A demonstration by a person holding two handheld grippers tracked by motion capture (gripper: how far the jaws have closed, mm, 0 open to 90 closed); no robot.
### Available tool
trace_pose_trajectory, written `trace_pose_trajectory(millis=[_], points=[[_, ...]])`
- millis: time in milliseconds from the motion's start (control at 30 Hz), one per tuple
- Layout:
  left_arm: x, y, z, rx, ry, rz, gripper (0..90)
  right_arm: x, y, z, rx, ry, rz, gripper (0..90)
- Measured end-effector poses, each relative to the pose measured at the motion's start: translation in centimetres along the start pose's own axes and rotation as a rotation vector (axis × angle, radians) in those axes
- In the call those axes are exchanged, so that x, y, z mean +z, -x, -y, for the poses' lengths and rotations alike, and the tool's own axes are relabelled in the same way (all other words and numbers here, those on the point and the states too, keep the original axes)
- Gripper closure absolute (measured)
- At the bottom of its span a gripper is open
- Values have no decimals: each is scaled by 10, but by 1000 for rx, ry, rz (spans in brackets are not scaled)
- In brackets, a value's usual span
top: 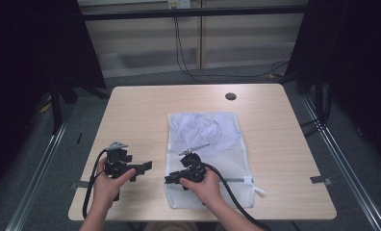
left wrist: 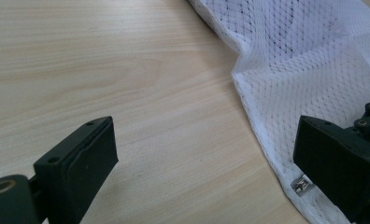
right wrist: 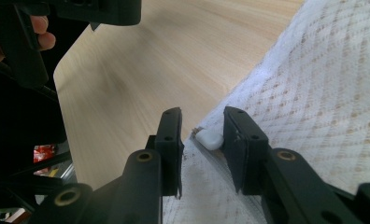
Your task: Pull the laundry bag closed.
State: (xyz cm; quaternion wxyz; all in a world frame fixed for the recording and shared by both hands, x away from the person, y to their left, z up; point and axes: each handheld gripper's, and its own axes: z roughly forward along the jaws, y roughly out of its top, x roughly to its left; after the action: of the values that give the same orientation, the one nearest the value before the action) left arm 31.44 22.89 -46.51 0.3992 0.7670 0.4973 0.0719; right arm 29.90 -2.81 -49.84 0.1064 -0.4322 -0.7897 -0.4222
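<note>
Wooden table (top: 131, 110), white mesh bag (top: 208, 139), right gripper (right wrist: 202, 135) jaws narrowed around zipper pull (right wrist: 209, 138), left gripper (left wrist: 206, 154) jaws wide, empty.

A pale wood-grain tabletop (top: 140, 110) with rounded corners stands on grey carpet floor (top: 44, 192). A dark round cable hole (top: 231, 96) sits near its far edge. Black curtains (top: 30, 48) hang at both sides. Beyond, a light wall (top: 145, 33) carries a socket (top: 179, 4), from which black cables (top: 181, 53) trail down. Metal rails (top: 34, 173) flank the tabletop.
</note>
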Motion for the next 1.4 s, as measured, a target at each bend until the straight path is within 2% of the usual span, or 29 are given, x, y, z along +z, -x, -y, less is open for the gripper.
trace_pose_trajectory(millis=[200, 467, 1000, 1133, 1400], points=[[0, 0, 0, 6, -6, -1, 61, 3, 0, 0, 5, -12, -3, 730], [0, 0, 0, 0, -3, -1, 61, 1, -1, -1, 49, -40, -6, 811], [0, 0, 0, -1, -3, 0, 62, 3, -2, -1, 86, -56, -11, 830], [-1, 1, -1, 0, 3, 32, 59, -1, -1, -2, 99, -48, -15, 834], [1, 6, -1, 1, -2, 99, 47, -20, 2, -8, 123, 16, -39, 870]])
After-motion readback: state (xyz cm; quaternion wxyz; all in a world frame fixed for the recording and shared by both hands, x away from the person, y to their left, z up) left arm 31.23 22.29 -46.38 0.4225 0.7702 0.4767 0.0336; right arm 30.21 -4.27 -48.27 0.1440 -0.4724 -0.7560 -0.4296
